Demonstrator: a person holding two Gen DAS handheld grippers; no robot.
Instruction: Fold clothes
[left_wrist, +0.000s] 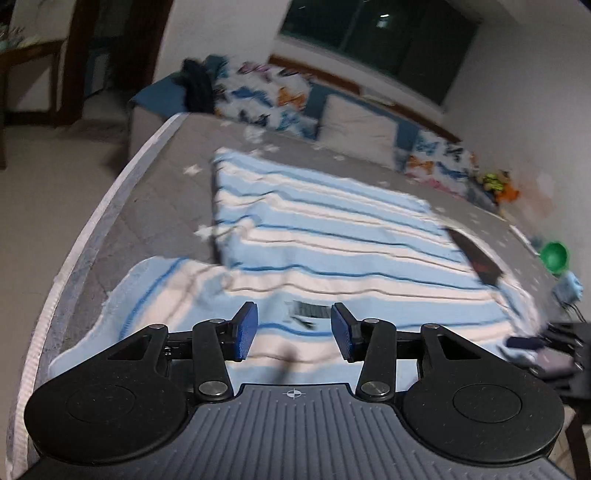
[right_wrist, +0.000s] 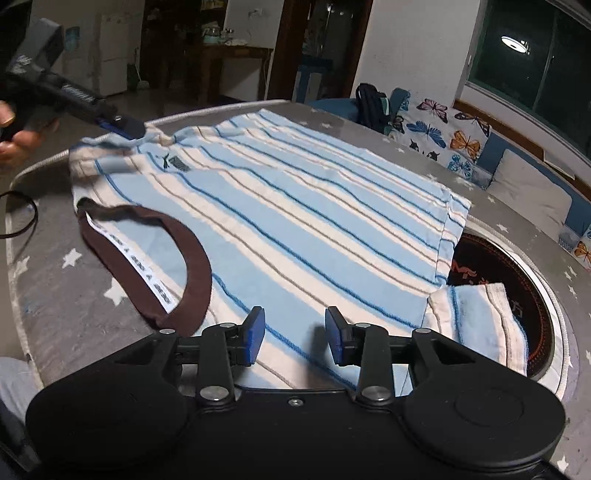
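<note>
Two grippers are working one striped shirt, which is lying flat on the bench just ahead of both. The right gripper is hovering wide open over the shoulder, the brown collar to its left and a sleeve to its right. The left gripper is also standing wide open in its own view, holding nothing, over the other sleeve. Judged best: each should be pinching a sleeve edge, lifting together and laying it inward without dragging. The bench is wearing a grey star-printed cover; beyond the grippers, a butterfly-print sofa is sitting under a dark window.
</note>
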